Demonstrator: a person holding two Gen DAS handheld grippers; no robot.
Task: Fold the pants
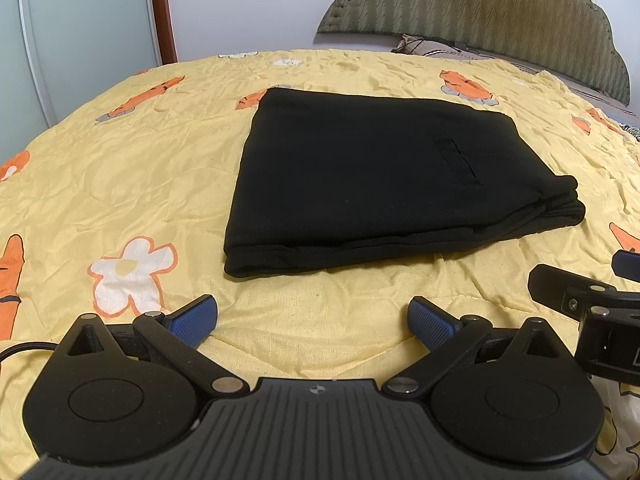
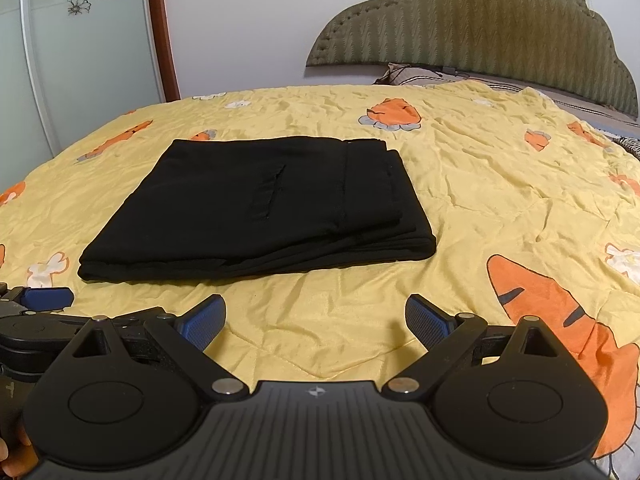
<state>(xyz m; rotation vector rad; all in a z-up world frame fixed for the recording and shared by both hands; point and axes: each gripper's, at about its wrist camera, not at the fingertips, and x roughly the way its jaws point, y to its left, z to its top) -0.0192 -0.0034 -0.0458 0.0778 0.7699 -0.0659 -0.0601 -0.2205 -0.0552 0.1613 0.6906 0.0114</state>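
Black pants (image 1: 360, 184) lie folded into a compact layered rectangle on the yellow bedspread (image 1: 120, 184), with a pocket seam showing on top. My left gripper (image 1: 312, 322) is open just short of their near edge, nothing between its blue pads (image 1: 192, 322). In the right wrist view the same folded pants (image 2: 256, 208) sit ahead and to the left. My right gripper (image 2: 316, 322) is open too, holding nothing, over bare bedspread (image 2: 500, 200). Each gripper shows at the edge of the other's view, side by side.
The bedspread carries orange carrot and white flower prints. A padded green headboard (image 2: 480, 28) and a pillow (image 1: 432, 46) stand at the far right. A sliding wardrobe door (image 2: 80, 60) with a brown frame rises on the left beyond the bed.
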